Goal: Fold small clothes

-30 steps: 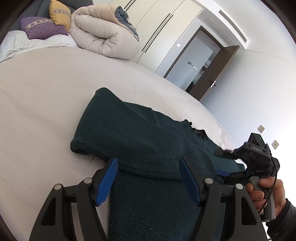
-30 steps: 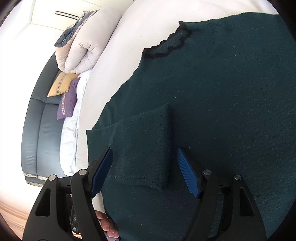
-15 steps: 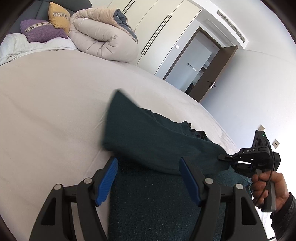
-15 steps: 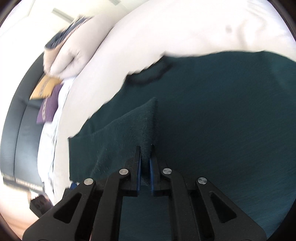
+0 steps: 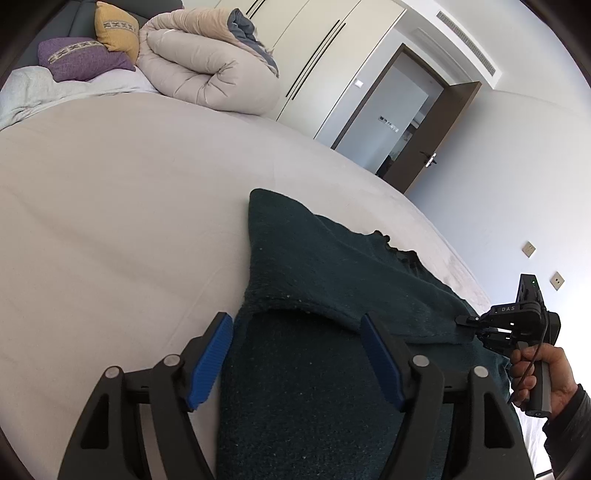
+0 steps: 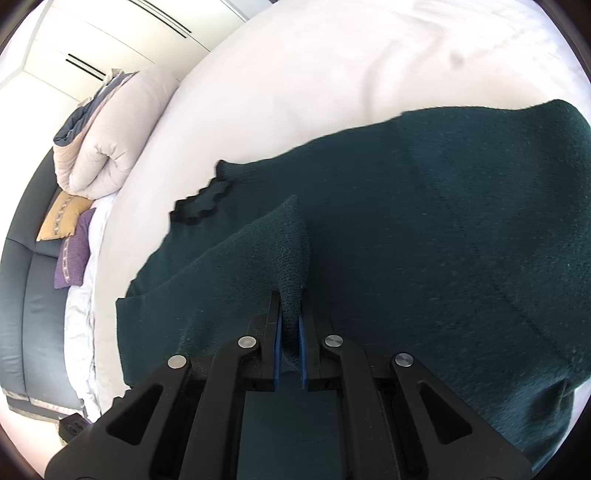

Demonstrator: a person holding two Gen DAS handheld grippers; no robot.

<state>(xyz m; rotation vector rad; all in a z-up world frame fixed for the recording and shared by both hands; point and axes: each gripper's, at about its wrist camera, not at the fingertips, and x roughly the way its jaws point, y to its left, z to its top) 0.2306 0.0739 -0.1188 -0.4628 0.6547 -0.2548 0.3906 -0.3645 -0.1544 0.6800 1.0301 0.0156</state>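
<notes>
Dark green knit fills most of what we see: the sweater (image 6: pixel 443 221) lies spread on the pale bed (image 5: pixel 110 221), its scalloped neckline (image 6: pixel 201 203) toward the far side. Our right tool (image 6: pixel 290 325) has its blue pads pressed tight on the cuff end of the sleeve (image 6: pixel 258 258), which rises off the body of the garment in a taut ridge running toward the shoulder. From the left wrist view we see that same right tool (image 5: pixel 469 321) out at the right edge, gripped by a hand (image 5: pixel 543 376) in a dark cuff, with the sleeve stretched across from the folded corner. Our left tool (image 5: pixel 295 354) hangs just above the sweater near its left edge, its jaws wide apart and opening a little further; fabric lies below and between the pads, but they are not pressing on it. At the head of the bed sit a rolled beige duvet (image 5: pixel 207 66), a yellow cushion (image 5: pixel 116 24) and a purple cushion (image 5: pixel 79 59).
</notes>
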